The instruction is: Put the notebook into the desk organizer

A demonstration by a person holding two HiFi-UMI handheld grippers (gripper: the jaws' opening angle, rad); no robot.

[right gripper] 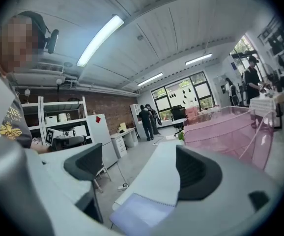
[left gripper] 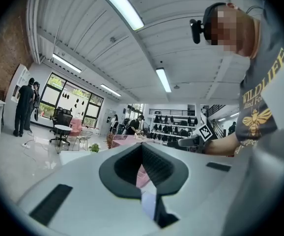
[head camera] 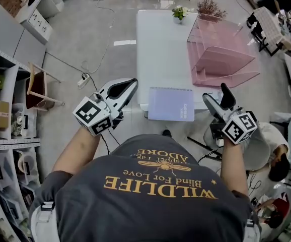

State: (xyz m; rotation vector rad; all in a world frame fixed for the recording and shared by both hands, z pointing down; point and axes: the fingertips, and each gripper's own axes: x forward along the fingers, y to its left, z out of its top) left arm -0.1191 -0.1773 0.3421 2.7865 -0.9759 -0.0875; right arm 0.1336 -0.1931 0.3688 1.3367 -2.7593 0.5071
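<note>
A lavender spiral notebook (head camera: 171, 104) lies flat at the near edge of the white table (head camera: 160, 44), slightly overhanging it. The clear pink desk organizer (head camera: 221, 52) stands on the table's right side, behind the notebook. My left gripper (head camera: 130, 84) hovers left of the notebook, off the table's near left corner, with its jaws shut on nothing. My right gripper (head camera: 216, 92) is held just right of the notebook, jaws spread wide and empty. The right gripper view shows the notebook (right gripper: 142, 208) low between the jaws and the organizer (right gripper: 230, 127) to the right.
Two small potted plants (head camera: 179, 12) stand at the table's far edge. Shelving (head camera: 4, 110) and a wooden stool (head camera: 37, 87) are on the left, with a power strip (head camera: 83, 78) on the floor. A seated person (head camera: 274, 155) is close on the right.
</note>
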